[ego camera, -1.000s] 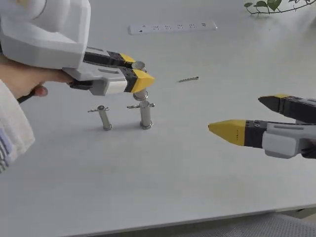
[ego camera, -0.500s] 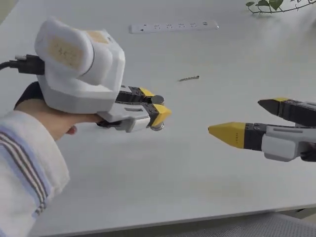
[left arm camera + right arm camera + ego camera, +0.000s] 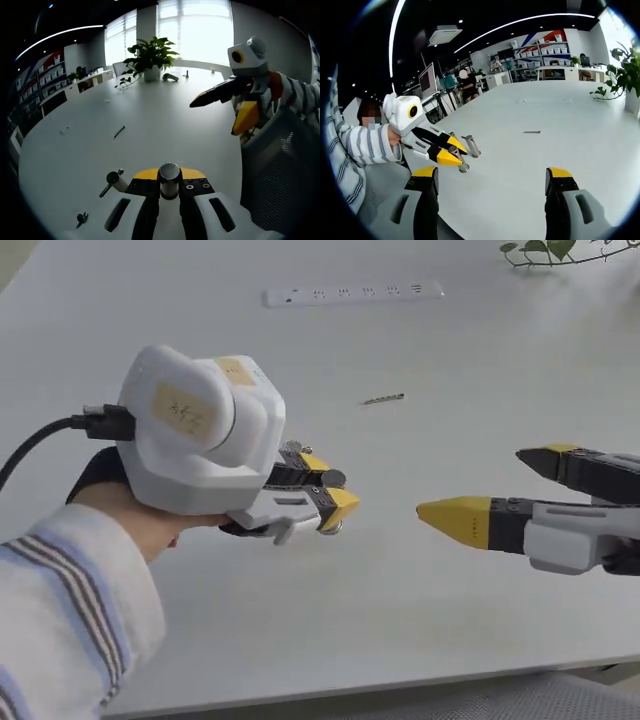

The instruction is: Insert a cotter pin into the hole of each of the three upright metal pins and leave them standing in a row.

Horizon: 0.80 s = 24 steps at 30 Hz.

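1. L side: my left gripper [image 3: 340,492] is clamped tight on a metal pin [image 3: 169,174]. In the left gripper view its round head pokes up between the jaws. Shaft approx upright, foot low over the table [image 3: 300,640]; touching or not, can't tell.
2. R side: my right gripper [image 3: 470,481] gapes wide, nothing in it. Its tips point across at the left gripper, w/ a clear gap between the two.
3. Key relation: the loose cotter pin [image 3: 383,399] lies flat on the table, beyond both grippers, on the far side from me. In the head view it sits up and left of the right gripper's tips, up and right of the left's. Long axis runs roughly side to side across my view, slightly tilted. In the right gripper view it's out ahead, a bit right of centre between my jaws.
4. Which is nearer? About even, can't call it. The right one is free, so I reckon it does the fetching: reach fwd, then close across the thin wire, not along it.
5. In the left gripper view, left of my jaws: a second metal pin [image 3: 114,179] and a third metal pin [image 3: 81,218] stand near each other. Each seems to carry a cross-wire at the head.
6. Writing: a paper label [image 3: 185,412] on the left gripper's housing has handwritten marks, too small to read. The power strip [image 3: 350,293] far back shows no legible brand.
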{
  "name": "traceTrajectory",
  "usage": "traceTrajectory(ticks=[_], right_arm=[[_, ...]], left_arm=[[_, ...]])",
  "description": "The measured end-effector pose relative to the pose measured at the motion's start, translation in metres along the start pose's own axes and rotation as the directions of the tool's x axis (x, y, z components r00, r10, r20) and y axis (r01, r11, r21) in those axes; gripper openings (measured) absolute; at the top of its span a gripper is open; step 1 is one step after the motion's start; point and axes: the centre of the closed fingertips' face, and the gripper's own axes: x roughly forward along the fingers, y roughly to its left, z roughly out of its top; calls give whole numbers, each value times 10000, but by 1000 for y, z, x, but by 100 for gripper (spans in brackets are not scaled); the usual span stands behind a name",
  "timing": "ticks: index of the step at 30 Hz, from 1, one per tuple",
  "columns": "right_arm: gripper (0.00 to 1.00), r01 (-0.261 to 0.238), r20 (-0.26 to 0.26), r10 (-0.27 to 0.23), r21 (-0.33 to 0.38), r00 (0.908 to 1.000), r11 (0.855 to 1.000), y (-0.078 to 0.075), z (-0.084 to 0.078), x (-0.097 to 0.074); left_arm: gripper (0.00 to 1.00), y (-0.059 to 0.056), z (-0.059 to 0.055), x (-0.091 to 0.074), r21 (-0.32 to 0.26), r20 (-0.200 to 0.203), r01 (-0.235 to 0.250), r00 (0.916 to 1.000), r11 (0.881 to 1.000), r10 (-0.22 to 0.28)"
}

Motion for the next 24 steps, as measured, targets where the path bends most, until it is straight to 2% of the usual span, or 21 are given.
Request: traceTrajectory(ticks=[7, 13, 15, 21, 24], right_arm=[[89, -51, -5, 52, 107, 10000, 9999, 1, -2, 0], [92, -252, -368, 264, 336, 9990, 9991, 3, -10, 0], [93, -314, -311, 326, 391, 9990, 9987, 5, -10, 1], [95, -436, -436, 452, 364, 9980, 9984, 8, -13, 3], [95, -490, -534, 512, 422, 9973, 9979, 9, -15, 4]], left_arm=[[10, -2, -8, 8, -44, -202, -20, 9998, 10000, 19], [10, -3, -13, 13, -274, -272, -24, 9996, 9996, 17], [10, -3, -14, 14, -312, -291, -30, 9996, 9995, 21], [10, -4, -18, 18, -395, -359, 25, 9993, 9992, -39], [10, -4, -17, 18, -460, -270, 65, 9996, 9989, -77]])
